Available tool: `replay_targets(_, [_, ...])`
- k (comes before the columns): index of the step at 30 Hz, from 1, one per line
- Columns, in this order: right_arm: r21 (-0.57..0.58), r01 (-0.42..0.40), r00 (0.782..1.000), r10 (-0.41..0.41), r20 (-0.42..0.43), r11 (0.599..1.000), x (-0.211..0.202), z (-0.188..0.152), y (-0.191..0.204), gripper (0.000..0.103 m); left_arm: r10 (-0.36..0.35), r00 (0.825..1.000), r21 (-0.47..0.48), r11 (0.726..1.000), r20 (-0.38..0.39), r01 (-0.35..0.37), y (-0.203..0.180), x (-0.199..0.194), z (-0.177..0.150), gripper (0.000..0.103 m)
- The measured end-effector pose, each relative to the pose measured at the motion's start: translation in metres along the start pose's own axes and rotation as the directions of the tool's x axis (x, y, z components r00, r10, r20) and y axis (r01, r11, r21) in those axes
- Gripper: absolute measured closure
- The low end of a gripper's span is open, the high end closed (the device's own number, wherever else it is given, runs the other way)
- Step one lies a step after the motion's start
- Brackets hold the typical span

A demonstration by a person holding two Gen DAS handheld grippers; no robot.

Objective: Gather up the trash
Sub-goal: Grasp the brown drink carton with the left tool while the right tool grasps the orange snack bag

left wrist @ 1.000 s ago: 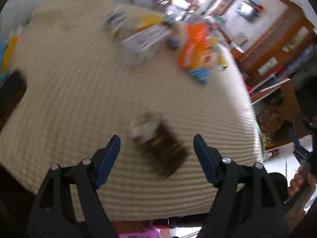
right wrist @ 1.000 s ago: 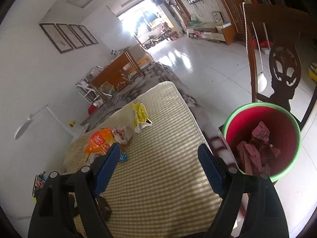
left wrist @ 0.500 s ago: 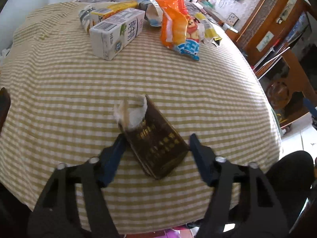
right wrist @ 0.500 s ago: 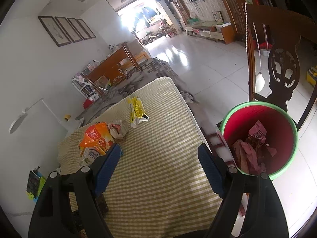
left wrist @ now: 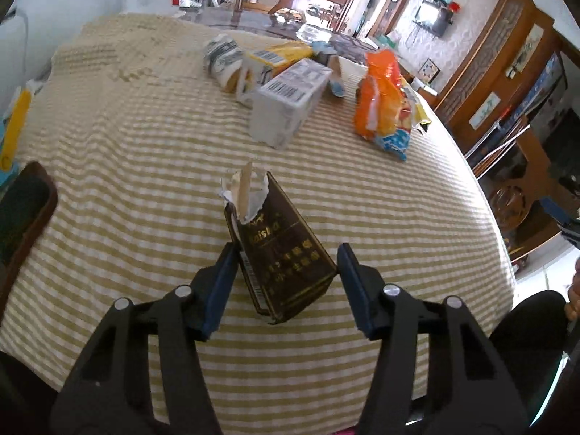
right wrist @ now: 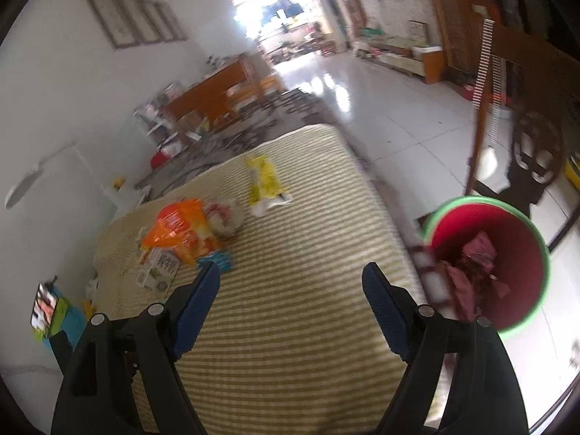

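A dark brown carton point(left wrist: 282, 250) with a torn white top lies on the checked tablecloth point(left wrist: 145, 152). My left gripper point(left wrist: 286, 253) is shut on its near end, both blue pads touching its sides. Farther back lie a white carton point(left wrist: 286, 108), an orange snack bag point(left wrist: 384, 105) and a crumpled wrapper point(left wrist: 221, 58). My right gripper point(right wrist: 290, 279) is open and empty above the table. The orange bag point(right wrist: 177, 228) and a yellow wrapper point(right wrist: 266, 181) lie ahead of it. A red bin with a green rim point(right wrist: 485, 264), holding pink trash, stands on the floor to its right.
A dark wooden chair point(right wrist: 525, 130) stands behind the bin. A chair back point(left wrist: 25, 214) rises at the table's left edge. The table's right edge drops to white floor tiles point(right wrist: 398, 108). Wooden furniture lines the far wall.
My left gripper moved forward over the brown carton and closed on it. My right gripper swung left and slightly nearer the table, still open.
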State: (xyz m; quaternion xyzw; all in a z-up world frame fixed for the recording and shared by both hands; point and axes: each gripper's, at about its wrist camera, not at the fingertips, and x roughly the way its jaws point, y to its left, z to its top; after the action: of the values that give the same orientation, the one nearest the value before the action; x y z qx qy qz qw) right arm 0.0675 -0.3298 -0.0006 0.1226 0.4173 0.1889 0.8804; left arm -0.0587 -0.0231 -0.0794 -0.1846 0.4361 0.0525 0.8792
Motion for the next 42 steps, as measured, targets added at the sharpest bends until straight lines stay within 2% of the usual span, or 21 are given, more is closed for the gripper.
replay_targets(3, [-0.069,-0.038,0.999,0.036,-0.024,0.997,0.030,0.006,0.036,0.025,-0.033,0.999,-0.021,0.999,0.001,0.033,0.006,0.001,-0.001,0.048])
replay_targets(8, [-0.177,-0.066,0.995,0.052,-0.082,0.982,0.087,0.017,0.087,0.025,-0.080,0.996,-0.031,0.996,0.031,0.081,0.014,-0.005,0.000,0.047])
replay_targets(12, [-0.248,-0.041,0.993,0.011,-0.121,0.968,0.138,0.022,0.114,0.025,-0.118,0.992,-0.065,0.991,0.041,0.120,0.022,-0.007,0.002,0.047])
replay_targets(18, [-0.262,-0.001,0.983,-0.047,-0.177,0.965,0.191,0.023,0.133,0.025,-0.160,0.986,-0.095,0.982,0.046,0.163,0.026,-0.007,0.006,0.046])
replay_targets(19, [-0.271,0.009,0.983,-0.058,-0.175,0.963,0.195,0.023,0.135,0.034,-0.163,0.986,-0.095,0.981,0.045,0.167,0.026,-0.006,0.006,0.046])
replay_targets(20, [-0.282,0.017,0.982,-0.069,-0.178,0.959,0.199,0.023,0.138,0.049,-0.168,0.985,-0.095,0.981,0.043,0.172,0.025,-0.006,0.006,0.046])
replay_targets(30, [-0.300,-0.051,0.987,0.002,-0.159,0.952,0.168,0.017,0.147,0.052,-0.183,0.982,-0.105,0.977,0.035,0.186,0.024,-0.001,0.007,0.046])
replay_targets(35, [-0.278,-0.092,0.980,0.037,-0.197,0.956,0.143,0.010,0.141,0.052,-0.180,0.983,-0.108,0.977,0.031,0.182,0.025,0.000,0.007,0.046])
replay_targets(37, [-0.286,-0.093,0.976,0.030,-0.216,0.954,0.136,0.008,0.141,0.052,-0.178,0.984,-0.111,0.977,0.030,0.180,0.026,0.001,0.007,0.046])
replay_targets(42, [-0.367,-0.054,0.965,-0.047,-0.260,0.929,0.130,-0.001,0.146,0.052,-0.167,0.986,-0.115,0.979,0.020,0.168,0.026,0.005,0.006,0.045])
